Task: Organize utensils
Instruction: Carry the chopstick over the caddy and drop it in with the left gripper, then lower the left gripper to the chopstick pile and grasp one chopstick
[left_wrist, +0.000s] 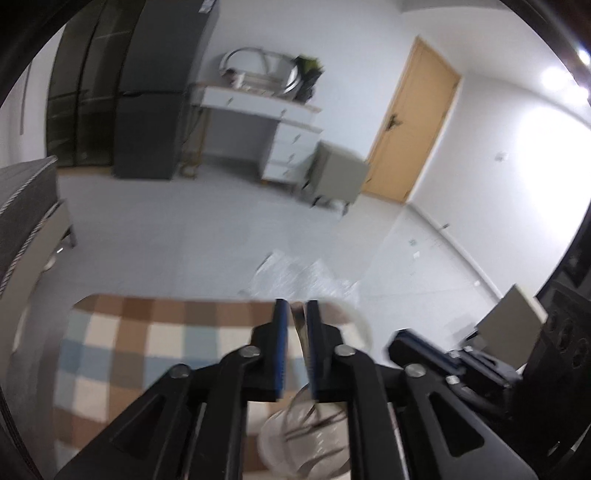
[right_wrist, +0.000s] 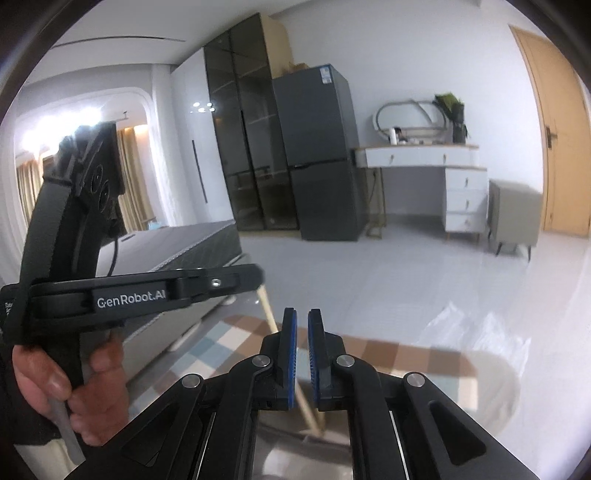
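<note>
One metal utensil (left_wrist: 300, 332), pinched upright in left tool (left_wrist: 295, 321); right tool (right_wrist: 302, 332) nearly closed, empty.

pale tiled floor (right_wrist: 369, 266), grey fridge (right_wrist: 317, 155), white desk (right_wrist: 424, 155), wooden door (right_wrist: 554, 129)

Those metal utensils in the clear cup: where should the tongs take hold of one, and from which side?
By its upper end, coming down from above. The metal utensils lean inside the clear cup, whose wall blocks the sides. The left tongs hold one this way, pads on the flat faces of its handle.
</note>
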